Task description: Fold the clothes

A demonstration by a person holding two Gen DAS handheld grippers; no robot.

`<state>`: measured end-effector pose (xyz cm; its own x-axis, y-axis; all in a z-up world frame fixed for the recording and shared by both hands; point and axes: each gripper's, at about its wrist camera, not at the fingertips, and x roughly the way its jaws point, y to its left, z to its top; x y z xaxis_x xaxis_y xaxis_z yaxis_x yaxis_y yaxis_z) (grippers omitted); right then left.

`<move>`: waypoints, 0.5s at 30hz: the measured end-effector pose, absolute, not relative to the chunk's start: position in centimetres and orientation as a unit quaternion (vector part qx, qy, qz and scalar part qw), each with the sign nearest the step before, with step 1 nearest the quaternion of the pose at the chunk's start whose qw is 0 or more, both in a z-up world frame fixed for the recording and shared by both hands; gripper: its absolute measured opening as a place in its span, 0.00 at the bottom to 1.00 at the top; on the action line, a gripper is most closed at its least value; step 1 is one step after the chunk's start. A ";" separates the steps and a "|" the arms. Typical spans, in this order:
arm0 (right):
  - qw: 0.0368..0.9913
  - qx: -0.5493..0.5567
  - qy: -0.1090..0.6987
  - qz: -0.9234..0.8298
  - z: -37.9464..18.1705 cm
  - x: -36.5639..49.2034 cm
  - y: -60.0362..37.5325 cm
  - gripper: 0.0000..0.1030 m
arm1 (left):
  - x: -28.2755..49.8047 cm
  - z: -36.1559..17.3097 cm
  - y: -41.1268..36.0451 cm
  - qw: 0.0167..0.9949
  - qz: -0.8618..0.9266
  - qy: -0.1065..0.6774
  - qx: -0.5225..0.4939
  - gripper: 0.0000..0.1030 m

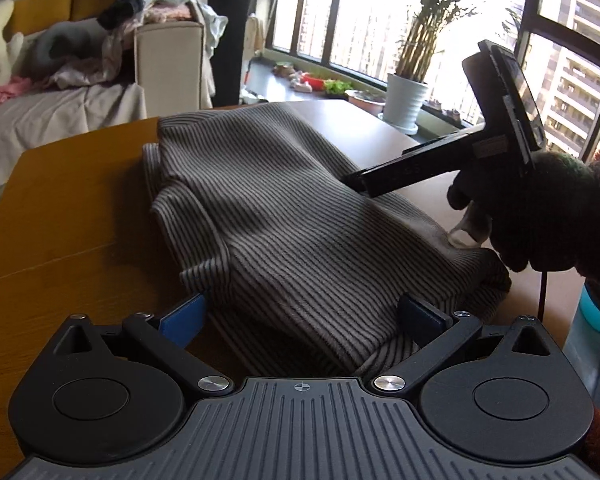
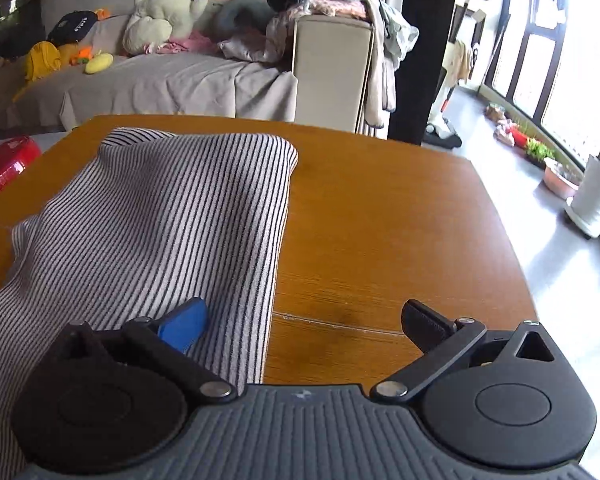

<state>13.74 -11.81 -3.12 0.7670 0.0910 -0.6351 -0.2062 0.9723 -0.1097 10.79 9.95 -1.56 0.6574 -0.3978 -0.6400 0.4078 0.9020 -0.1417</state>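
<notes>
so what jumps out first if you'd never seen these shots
The striped garment, lying rumpled across the wooden table. Next, the open left gripper straddling its near edge, and the right gripper over its right side, held in a dark glove.

Striped garment (image 1: 284, 216) showing thin dark stripes on grey-beige, reading black-on-white in the right wrist view (image 2: 160, 216). Table (image 2: 380, 240) under the garment showing orange-brown wood grain. Gripper fingers wearing blue pads (image 2: 184, 326) at the garment's near edge. Gloved hand (image 1: 548, 216) right of the garment looking dark green. Beyond the table: sofa (image 2: 172, 84) wearing a grey cover with mustard-yellow cushions, plush toy (image 2: 164, 8) showing cream-white, ribbed white plant pot (image 1: 406, 98), red object (image 2: 4, 164) left of the table.
</notes>
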 end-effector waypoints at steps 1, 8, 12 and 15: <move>0.943 -0.107 0.302 0.093 -2.2 12.0 -11.5 0.90 | 10.7 -1.2 10.6 0.914 -0.214 0.344 0.003 1.00; 0.889 -0.204 0.257 0.321 0.2 -0.3 -7.9 0.65 | 10.8 -0.2 15.6 0.935 -0.132 0.328 0.008 1.00; 0.856 -0.290 0.250 0.347 -2.3 -3.3 -4.8 0.80 | 10.1 -0.3 16.0 0.935 -0.132 0.330 0.009 1.00; 0.855 -0.323 0.232 0.335 -3.4 -3.4 -3.8 0.81 | 9.0 0.3 15.7 0.936 -0.146 0.320 0.016 1.00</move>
<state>-3.35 -3.75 -3.39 0.6688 0.4224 -0.6118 -0.7213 0.5678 -0.3966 8.97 15.71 0.27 0.7518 -0.2636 -0.6044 0.2846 0.9566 -0.0631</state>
